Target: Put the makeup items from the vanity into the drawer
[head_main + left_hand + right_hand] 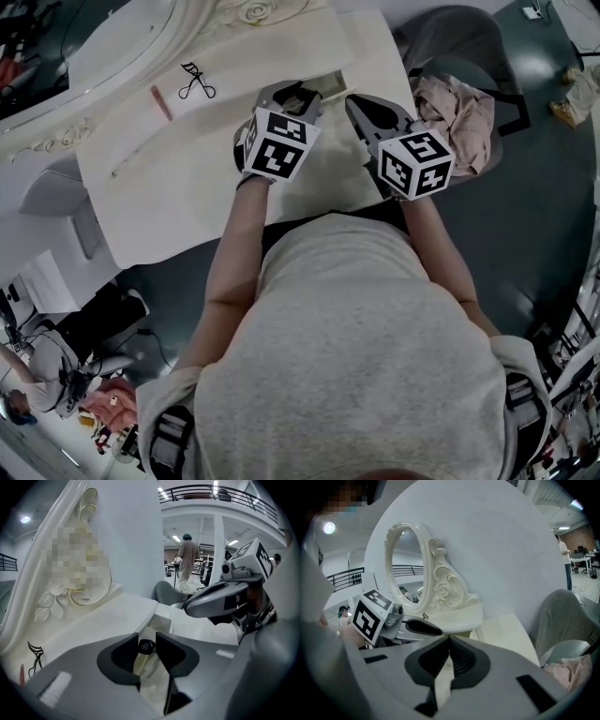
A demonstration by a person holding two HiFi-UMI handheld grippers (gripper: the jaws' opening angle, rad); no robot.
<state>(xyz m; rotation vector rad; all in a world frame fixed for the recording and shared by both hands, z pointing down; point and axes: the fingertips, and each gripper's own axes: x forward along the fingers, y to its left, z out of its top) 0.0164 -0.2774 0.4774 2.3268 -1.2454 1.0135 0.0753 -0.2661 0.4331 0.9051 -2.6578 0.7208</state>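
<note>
Black tube [146, 646] pinched in jaws of left gripper [148, 643]; right gripper [449, 639] closed.

Vanity top [187, 178]: smooth cream surface, matt painted look. Eyelash curler [196, 84], upper left of head view: thin black metal. Left gripper [146, 639] shell: matt grey plastic. Cap [146, 646] between its pads: glossy black plastic. Cloth [459, 112], upper right: crumpled pink fabric.

I see a dark grey floor [544, 216], a grey chair [450, 28] with pink cloth [459, 112] lying on it, a white wall [497, 550], a railed balcony [211, 491] overhead, and a lit ceiling light [329, 527].
</note>
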